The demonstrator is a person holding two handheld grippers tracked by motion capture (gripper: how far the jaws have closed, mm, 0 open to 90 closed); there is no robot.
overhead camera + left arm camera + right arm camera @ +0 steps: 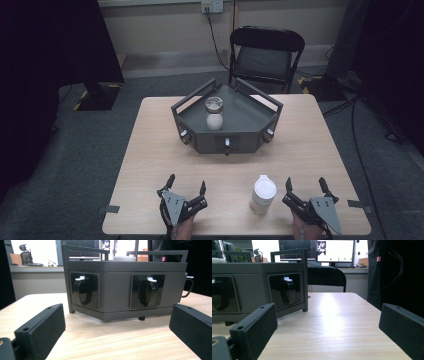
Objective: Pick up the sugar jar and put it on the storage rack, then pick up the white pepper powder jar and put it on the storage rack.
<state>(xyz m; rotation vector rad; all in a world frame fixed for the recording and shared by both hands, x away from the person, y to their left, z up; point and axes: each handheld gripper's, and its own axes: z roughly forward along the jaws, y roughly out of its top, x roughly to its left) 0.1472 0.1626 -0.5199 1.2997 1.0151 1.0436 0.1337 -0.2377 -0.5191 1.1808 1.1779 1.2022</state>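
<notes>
Bottle (263,194) with a white cap stands upright on the tabletop (150,150), just left of the right hand-held gripper (303,192). Left hand-held gripper (186,190) is farther off. Both are spread wide, holding nothing.

High view: from above the near edge, looking forward and down on the whole bench (150,150), the grey tray (240,142) mid-frame and a chair (265,50) beyond. Left gripper view: low over the bench top, close to the tray's front wall (117,292). Right gripper view: equally low, facing the tray's right corner (305,280) and the far monitors (334,251). All three share the tray.
</notes>
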